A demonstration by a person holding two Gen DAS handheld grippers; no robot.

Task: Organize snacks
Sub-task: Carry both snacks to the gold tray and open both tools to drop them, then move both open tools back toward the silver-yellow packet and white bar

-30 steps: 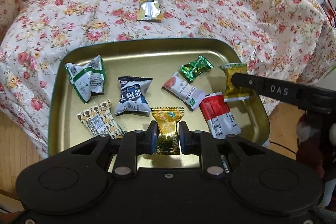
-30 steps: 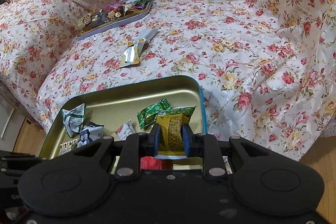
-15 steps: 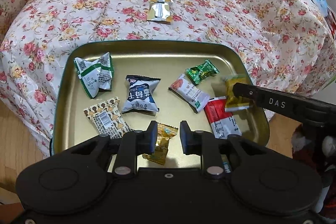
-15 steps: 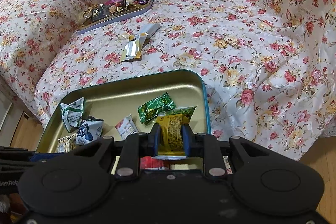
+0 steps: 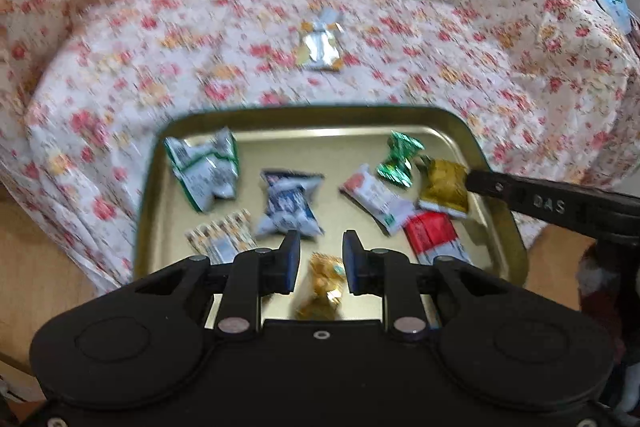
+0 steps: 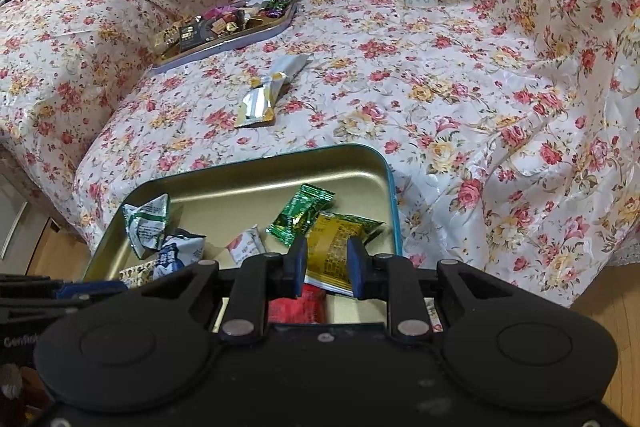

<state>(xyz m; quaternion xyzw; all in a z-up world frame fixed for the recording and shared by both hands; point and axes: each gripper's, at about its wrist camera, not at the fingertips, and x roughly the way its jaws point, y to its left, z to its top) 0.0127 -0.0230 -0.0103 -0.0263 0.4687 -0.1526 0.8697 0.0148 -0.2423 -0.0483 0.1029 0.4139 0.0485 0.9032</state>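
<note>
Right claw (image 6: 327, 269) pinches a mustard-yellow crinkly foil snack packet (image 6: 334, 247) by its near end, over the right end of the shallow gold metal tray with teal rim (image 6: 394, 195). Left claw (image 5: 320, 263) is spread with nothing between the pads; a small gold twist-wrapped candy (image 5: 323, 287) lies loose on the tray floor just below the gap, blurred. Tray sits at the edge of a flower-print bed cover (image 6: 460, 75).

Handling, judged: packets are light, soft and crushable, and the foil is slick. Best hold looks like the flat crimped seam at an end, not the puffed middle. Twisted candy ends give a thin tab but may slip.

A silver-and-gold foil packet (image 6: 264, 95) lies alone on the cover, well apart from the tray and from the far purple-rimmed tray of mixed sweets (image 6: 224, 27).
</note>
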